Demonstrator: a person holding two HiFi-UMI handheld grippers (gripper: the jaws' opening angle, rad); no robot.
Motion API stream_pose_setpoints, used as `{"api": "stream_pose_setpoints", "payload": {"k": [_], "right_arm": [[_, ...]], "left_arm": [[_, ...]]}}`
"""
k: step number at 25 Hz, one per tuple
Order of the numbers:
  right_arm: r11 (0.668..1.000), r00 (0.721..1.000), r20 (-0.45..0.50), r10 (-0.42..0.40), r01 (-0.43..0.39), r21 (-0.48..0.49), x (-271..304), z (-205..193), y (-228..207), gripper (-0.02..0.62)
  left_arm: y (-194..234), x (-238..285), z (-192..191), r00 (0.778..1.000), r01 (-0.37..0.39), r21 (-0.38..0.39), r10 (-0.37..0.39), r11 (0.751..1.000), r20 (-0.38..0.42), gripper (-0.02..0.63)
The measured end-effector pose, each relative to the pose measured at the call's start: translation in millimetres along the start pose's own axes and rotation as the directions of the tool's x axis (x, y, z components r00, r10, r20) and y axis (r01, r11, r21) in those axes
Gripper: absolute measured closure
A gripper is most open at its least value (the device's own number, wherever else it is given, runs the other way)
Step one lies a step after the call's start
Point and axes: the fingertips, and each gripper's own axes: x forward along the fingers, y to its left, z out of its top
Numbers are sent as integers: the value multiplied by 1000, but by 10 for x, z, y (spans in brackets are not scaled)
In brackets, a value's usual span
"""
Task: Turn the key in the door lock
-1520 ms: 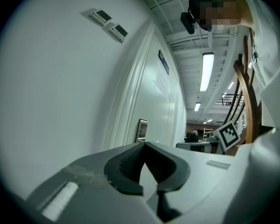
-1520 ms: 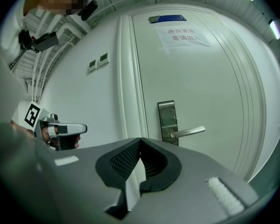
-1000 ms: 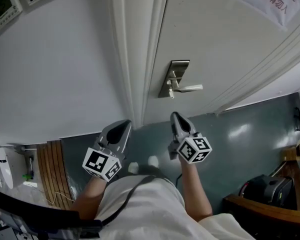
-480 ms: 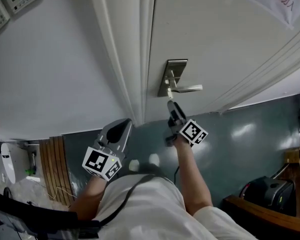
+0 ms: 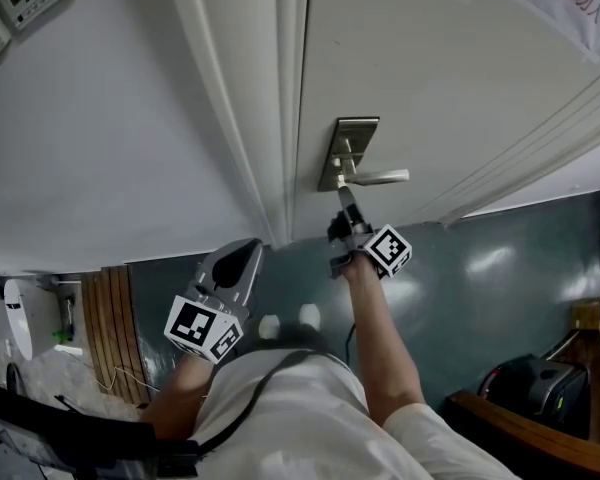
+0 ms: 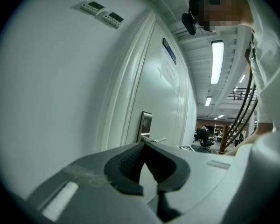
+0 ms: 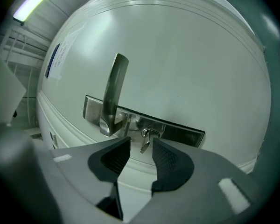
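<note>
Lining up right gripper (image 5: pixel 346 206) on key (image 7: pixel 145 142): jaws apart, just narrowing, key between them unpinched; next clamp and rotate.

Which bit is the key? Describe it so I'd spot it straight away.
Start at the white door and find the metal lock plate near its edge. Beside the lever handle on that plate, a small silvery key sticks out of the keyhole. It is the only thin little piece there, far smaller than the lever.
</note>
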Motion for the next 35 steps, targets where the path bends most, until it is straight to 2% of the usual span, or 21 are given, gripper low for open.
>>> {"api": "stream_pose_setpoints", "payload": {"k": [5, 7, 9, 11, 13, 16, 18, 20, 25, 35], "right_arm": [[1000, 1000, -2, -28, 28, 1, 40, 24, -63, 558], [999, 999, -3, -49, 49, -4, 33, 32, -93, 558], [995, 997, -13, -75, 74, -69, 31, 41, -84, 558], [975, 993, -34, -115, 107, -193, 47, 22, -23, 558], [921, 984, -54, -172, 142, -363, 63, -4, 23, 558], [773, 963, -54, -265, 179, -609, 67, -26, 20, 554], [688, 951, -40, -308, 193, -700, 66, -38, 19, 554], [630, 942, -28, -333, 201, -750, 65, -44, 18, 553], [525, 927, -11, -375, 203, -827, 70, -49, 13, 551], [373, 910, -5, -414, 165, -913, 77, -72, 30, 541]], "left_arm": [[45, -17, 8, 1000, -12, 1, 12, 1000, 3, 601], [62, -32, 9, 1000, -18, -3, 18, 1000, 4, 601], [74, -46, 2, 1000, -20, 0, 20, 1000, 5, 601], [79, -58, -1, 1000, -20, 3, 20, 1000, 6, 600], [75, -76, 8, 1000, -22, 4, 22, 1000, 8, 601], [62, -113, 6, 1000, -20, 14, 19, 1000, 6, 601], [66, -148, -4, 1000, -25, 13, 25, 1000, 5, 600], [66, -176, 2, 999, -31, 12, 31, 999, 7, 601], [57, -211, 15, 999, -36, 25, 36, 999, 13, 601], [51, -282, 47, 998, -57, 23, 56, 998, 22, 600]]}}
